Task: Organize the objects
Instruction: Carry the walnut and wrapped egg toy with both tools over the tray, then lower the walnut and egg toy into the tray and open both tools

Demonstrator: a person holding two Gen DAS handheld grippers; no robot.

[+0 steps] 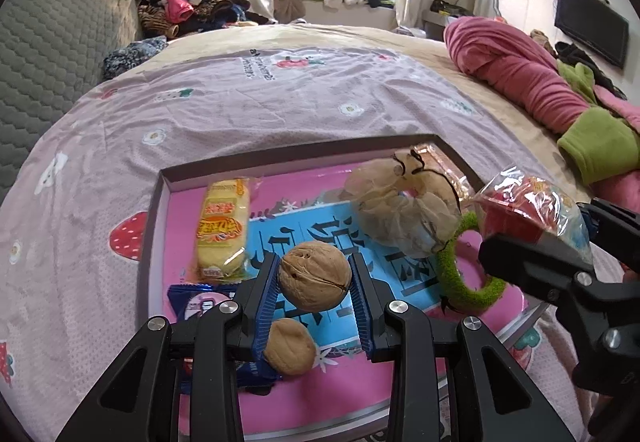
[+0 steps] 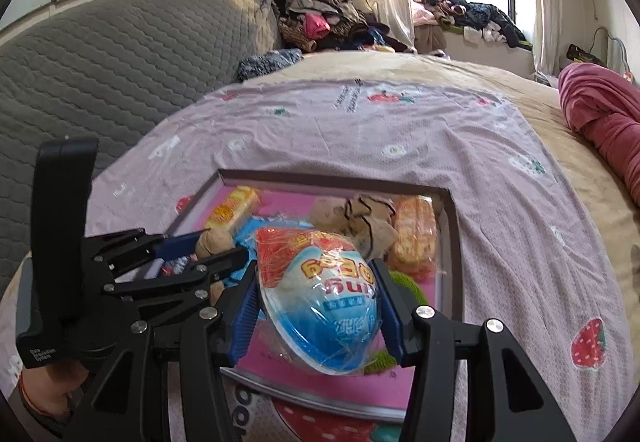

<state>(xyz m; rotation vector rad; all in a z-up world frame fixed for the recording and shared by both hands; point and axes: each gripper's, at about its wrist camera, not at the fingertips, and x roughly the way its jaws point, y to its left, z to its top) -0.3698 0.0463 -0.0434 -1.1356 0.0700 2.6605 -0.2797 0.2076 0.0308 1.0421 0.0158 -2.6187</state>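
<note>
A shallow pink-lined box lies on the bed. My left gripper is shut on a walnut and holds it over the box; it also shows in the right wrist view. A second walnut lies below it. My right gripper is shut on a wrapped red, white and blue egg-shaped snack, over the box's near right part; it shows in the left wrist view. In the box lie a yellow cake pack, a blue packet, a beige scrunchie and a green ring.
The box rests on a pink flowered sheet. A grey quilted headboard is at the left. A rolled pink and green blanket lies at the right. Clothes piles sit beyond the bed by the window.
</note>
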